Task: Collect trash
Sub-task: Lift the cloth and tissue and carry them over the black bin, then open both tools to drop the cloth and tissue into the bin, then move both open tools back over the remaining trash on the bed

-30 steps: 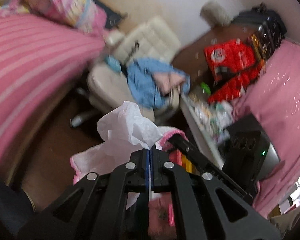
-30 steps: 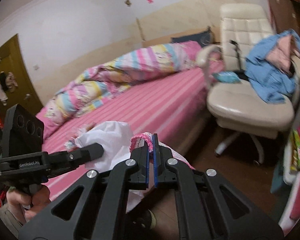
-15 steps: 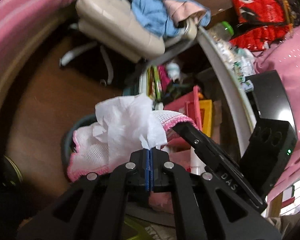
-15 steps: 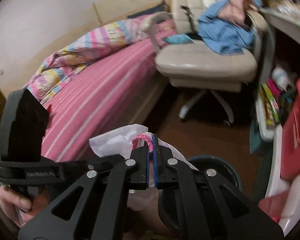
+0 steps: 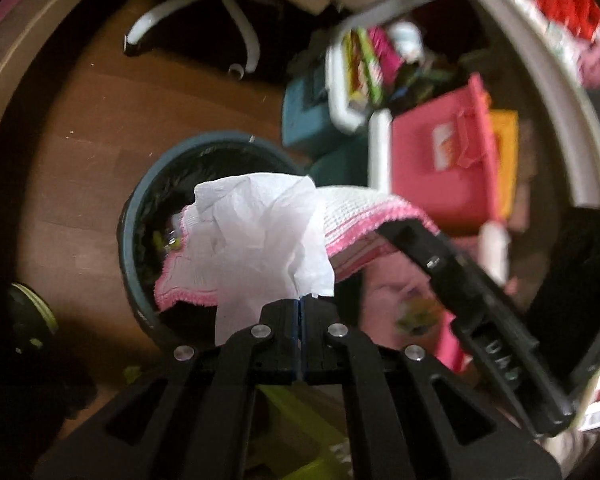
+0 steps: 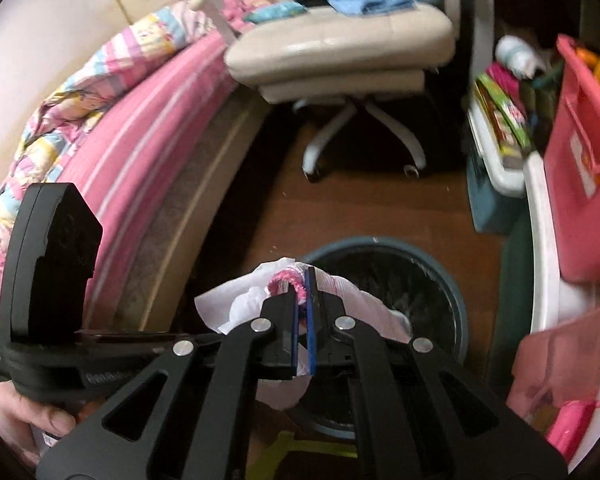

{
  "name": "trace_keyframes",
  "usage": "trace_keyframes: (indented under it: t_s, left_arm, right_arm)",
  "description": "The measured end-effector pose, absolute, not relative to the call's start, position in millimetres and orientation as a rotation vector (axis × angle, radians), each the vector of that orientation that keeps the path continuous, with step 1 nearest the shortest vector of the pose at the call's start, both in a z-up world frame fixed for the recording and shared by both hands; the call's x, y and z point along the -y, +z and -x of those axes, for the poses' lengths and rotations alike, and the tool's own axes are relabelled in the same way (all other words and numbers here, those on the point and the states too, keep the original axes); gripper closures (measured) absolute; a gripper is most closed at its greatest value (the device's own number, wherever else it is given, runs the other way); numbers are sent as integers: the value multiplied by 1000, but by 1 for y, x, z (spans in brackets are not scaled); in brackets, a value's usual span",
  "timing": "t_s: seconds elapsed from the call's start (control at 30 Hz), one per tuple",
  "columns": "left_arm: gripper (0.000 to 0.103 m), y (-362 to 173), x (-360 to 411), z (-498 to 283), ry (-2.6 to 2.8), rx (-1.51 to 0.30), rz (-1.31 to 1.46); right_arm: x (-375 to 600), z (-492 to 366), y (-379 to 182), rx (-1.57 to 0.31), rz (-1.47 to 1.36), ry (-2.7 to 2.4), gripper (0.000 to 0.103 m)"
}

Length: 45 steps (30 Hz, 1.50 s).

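You have the trash in hand and are almost at the drop. Your left tongs point(image 5: 300, 300) are pressed together on the edge of a white tissue point(image 5: 260, 240), which lies bunched on a white cloth with pink trim point(image 5: 352, 212). Your right tongs point(image 6: 303, 300) pinch the pink hem of that cloth, so the two tools carry it like a sling between them. The bundle hangs over the near rim of the round dark bin point(image 5: 140, 200) on the wooden floor point(image 5: 68, 120), partly covering its mouth. The picking up and carrying look done. What seems left is to tip or release the tissue into the bin; whether the cloth goes in too, the pictures cannot tell you.
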<state>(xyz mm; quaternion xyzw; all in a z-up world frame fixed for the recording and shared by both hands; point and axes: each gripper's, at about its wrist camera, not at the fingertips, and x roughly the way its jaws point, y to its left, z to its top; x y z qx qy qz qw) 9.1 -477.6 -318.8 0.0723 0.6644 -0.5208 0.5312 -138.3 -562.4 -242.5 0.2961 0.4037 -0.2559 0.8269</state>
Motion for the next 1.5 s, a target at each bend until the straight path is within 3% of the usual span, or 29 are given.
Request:
trace_keyframes:
  t_s: [0.4, 0.43, 0.47, 0.5, 0.53, 0.67, 0.93, 1.03, 1.2, 1.5]
  left_arm:
    - [98, -362, 494, -9, -1179, -1672, -300]
    - [93, -365, 493, -11, -1163, -1683, -304]
    - [80, -366, 493, -11, -1151, -1688, -307]
    - [70, -367, 493, -13, -1135, -1692, -310]
    - [53, -367, 492, -14, -1121, -1688, -313]
    - [42, -366, 488, -19, -1094, -1699, -291]
    - [35, -352, 482, -30, -1061, -1676, -217]
    - [27, -342, 472, -39, -1039, -1669, -148]
    - [22, -322, 450, -54, -1027, -1666, 34]
    - [17, -243, 372, -88, -953, -1379, 333]
  right_arm:
    - [576, 156, -288, -941, -694, -625, 97]
    - [576, 156, -289, -946, -694, -625, 95]
    - [576, 156, -290, -951, -692, -626, 92]
    - [575, 156, -291, -952, -686, -631, 80]
    - [575, 156, -291, -953, -681, -633, 69]
    - [574, 156, -292, -961, -668, -661, 61]
    - [573, 158, -277, -917, -653, -711, 39]
    - [567, 154, -264, -882, -636, -702, 28]
    - [548, 135, -233, -816, -595, -648, 24]
    - [493, 84, -162, -704, -464, -473, 19]
